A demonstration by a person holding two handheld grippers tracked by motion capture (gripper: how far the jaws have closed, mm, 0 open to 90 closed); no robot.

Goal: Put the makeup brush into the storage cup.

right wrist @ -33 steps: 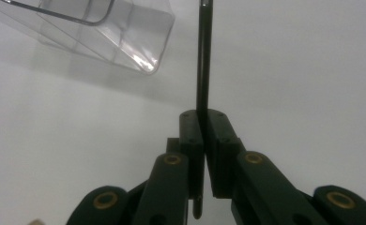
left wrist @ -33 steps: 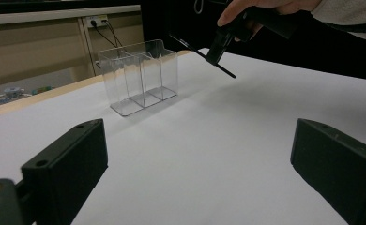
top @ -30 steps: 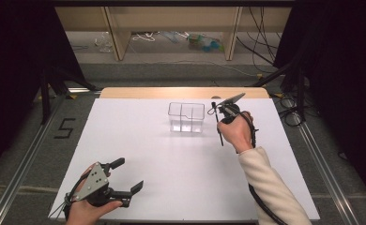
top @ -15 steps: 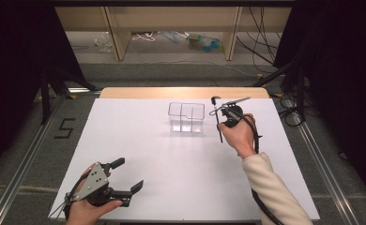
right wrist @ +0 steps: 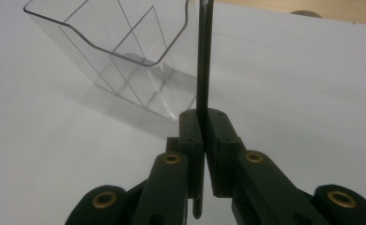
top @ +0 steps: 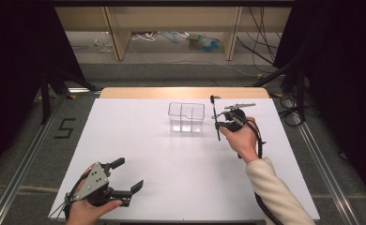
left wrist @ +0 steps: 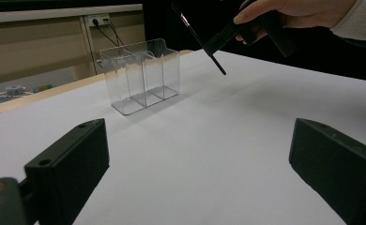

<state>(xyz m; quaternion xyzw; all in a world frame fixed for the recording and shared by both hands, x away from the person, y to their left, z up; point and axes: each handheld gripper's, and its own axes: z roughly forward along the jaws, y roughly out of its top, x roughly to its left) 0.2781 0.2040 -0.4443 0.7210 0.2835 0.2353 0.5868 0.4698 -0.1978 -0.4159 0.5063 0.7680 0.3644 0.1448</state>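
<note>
A clear plastic organiser with several compartments stands on the white table, a little behind its middle. Just to its right, my right gripper is shut on a thin black stick, which it holds nearly upright above the table. In the right gripper view the stick is pinched between the jaws, with the organiser just behind and to the left. My left gripper rests open at the table's near left corner with nothing in it. From the left gripper view, the organiser and the stick lie far ahead.
Wooden shelving with cables and small items stands on the floor behind the table. Dark curtains hang at both sides. A floor mark "5" lies left of the table.
The right hand has drifted slightly toward the near side with the stick still in its grip. The left hand has stayed put.
</note>
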